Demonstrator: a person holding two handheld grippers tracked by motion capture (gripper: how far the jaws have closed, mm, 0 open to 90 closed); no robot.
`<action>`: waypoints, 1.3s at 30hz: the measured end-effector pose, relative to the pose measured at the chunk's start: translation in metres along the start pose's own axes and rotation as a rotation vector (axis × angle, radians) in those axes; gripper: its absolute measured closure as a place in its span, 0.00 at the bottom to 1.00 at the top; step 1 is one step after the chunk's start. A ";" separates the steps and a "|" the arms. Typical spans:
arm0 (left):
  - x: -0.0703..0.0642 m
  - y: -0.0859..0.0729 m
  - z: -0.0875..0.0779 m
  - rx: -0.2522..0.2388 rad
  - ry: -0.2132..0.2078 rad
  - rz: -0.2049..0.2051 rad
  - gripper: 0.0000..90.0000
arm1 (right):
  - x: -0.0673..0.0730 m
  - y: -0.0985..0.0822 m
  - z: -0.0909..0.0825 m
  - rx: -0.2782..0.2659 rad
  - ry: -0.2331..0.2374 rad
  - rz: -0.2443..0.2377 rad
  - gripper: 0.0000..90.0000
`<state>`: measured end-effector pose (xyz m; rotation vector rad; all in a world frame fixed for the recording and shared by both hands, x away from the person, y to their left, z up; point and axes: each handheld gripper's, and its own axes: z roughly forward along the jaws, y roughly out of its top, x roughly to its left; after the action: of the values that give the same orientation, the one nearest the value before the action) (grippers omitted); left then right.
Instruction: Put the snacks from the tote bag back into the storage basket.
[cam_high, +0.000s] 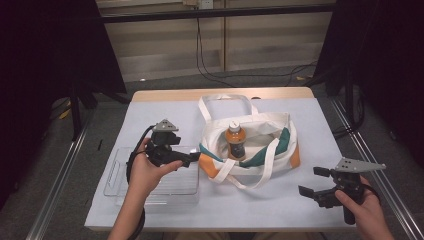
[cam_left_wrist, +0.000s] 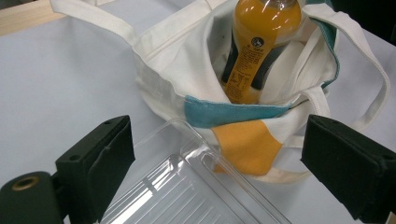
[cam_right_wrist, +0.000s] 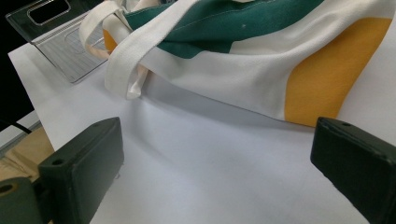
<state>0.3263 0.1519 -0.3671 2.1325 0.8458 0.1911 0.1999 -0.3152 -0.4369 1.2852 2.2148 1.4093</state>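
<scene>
White table (cam_high: 165, 107) spans under both my grippers. Canvas tote bag (cam_high: 260, 150), cream with teal and orange patches, sits mid-table between my two grippers, mouth open upward, its handles flopped out over the table on the far and near sides. In the left gripper view the tote bag (cam_left_wrist: 187, 70) lies just ahead of my jaws, with the orange patch closest to them; in the right gripper view the tote bag (cam_right_wrist: 261, 70) is ahead and above my jaws, apart from them. Clear plastic tray (cam_high: 155, 187) lies flat under my left gripper (cam_high: 194, 158), its right edge just beside the bag; the tray (cam_left_wrist: 187, 196) corner sits right between and below the left jaws, not touched. My left gripper hangs over the tray pointing at the bag, jaws spread wide, nothing in them. My right gripper (cam_high: 312, 182) is off to the bag's right near the table's front edge, jaws wide apart, empty, bare table between them. Orange juice bottle (cam_high: 235, 142) stands upright inside the bag, cap up; seen from my left gripper, the bottle (cam_left_wrist: 261, 42) is straight ahead past the bag's rim, well clear of the jaws.
</scene>
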 end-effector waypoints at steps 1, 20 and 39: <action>0.000 0.000 0.001 -0.002 0.001 -0.003 0.10 | 0.000 0.000 0.000 0.000 -0.002 -0.002 0.03; -0.010 0.012 0.010 0.014 -0.034 0.022 0.12 | -0.001 0.000 -0.001 -0.006 0.002 0.009 0.03; -0.029 0.050 0.046 0.060 -0.095 0.078 0.17 | -0.003 -0.001 -0.002 -0.016 0.002 0.015 0.03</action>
<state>0.3478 0.0826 -0.3560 2.2141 0.7222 0.1045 0.1999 -0.3193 -0.4372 1.2986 2.1948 1.4313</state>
